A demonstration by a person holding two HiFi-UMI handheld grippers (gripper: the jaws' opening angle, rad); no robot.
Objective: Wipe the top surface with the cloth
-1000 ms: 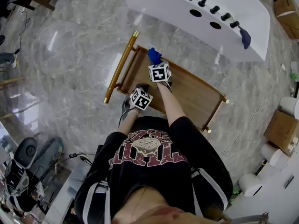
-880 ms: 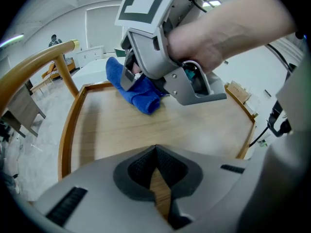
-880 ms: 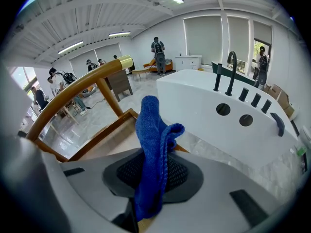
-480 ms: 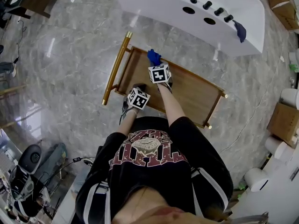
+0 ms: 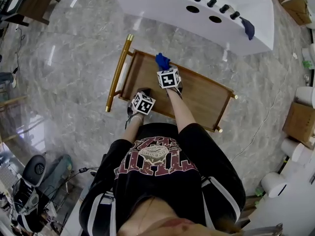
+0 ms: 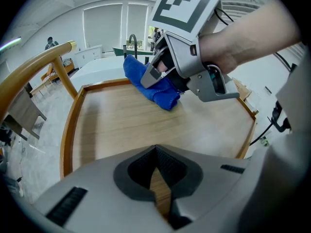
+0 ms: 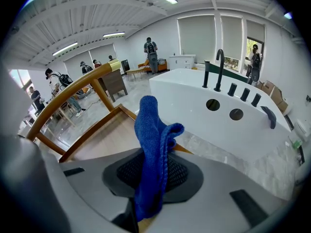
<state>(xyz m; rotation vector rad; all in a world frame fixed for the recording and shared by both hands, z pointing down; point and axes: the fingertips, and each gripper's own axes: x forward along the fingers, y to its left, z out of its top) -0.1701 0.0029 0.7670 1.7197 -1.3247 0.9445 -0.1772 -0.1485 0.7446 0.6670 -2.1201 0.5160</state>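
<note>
Right gripper (image 7: 150, 198) clamps the cloth (image 7: 153, 144) by a bunched fold (it looks soft, light, floppy) near the tray's (image 5: 199, 92) far edge

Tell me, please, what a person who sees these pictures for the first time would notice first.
The bright blue cloth stands out most: the right gripper is shut on it and holds it on the far part of the wooden cart top. Next comes the large white bathtub just beyond the cart, on the grey marble floor. The left gripper is shut and empty at the near edge of the top.
</note>
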